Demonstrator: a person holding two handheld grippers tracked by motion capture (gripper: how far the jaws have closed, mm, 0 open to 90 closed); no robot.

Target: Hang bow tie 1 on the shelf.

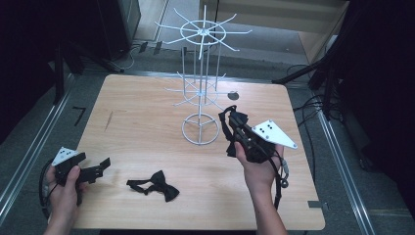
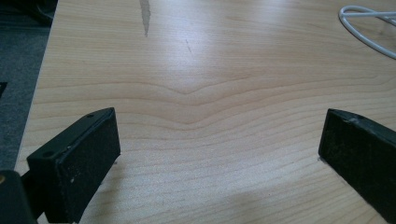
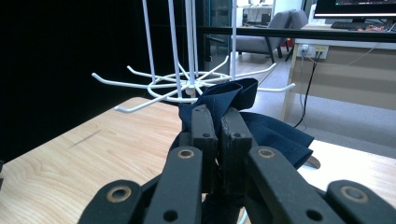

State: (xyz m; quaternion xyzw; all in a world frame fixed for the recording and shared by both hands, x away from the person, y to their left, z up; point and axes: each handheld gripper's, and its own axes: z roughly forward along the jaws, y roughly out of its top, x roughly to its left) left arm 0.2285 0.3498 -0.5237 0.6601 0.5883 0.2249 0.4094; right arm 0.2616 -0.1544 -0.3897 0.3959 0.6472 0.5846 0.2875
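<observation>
Navy bow tie (image 3: 243,105) pinched in right gripper (image 1: 234,122) jaws, raised beside white wire rack (image 1: 200,88) — hanging step; next, loop strap over hook. Left gripper (image 1: 98,169) jaws wide, idle on table (image 1: 147,107); black bow tie (image 1: 154,185) waits.

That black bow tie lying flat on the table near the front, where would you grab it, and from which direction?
Probably at the narrow centre knot of the bow tie, coming straight down from above. It lies flat on the table, wings spread to either side and the strap trailing left, so the knot is the thickest, most compact part. The open left gripper sits nearest.
</observation>
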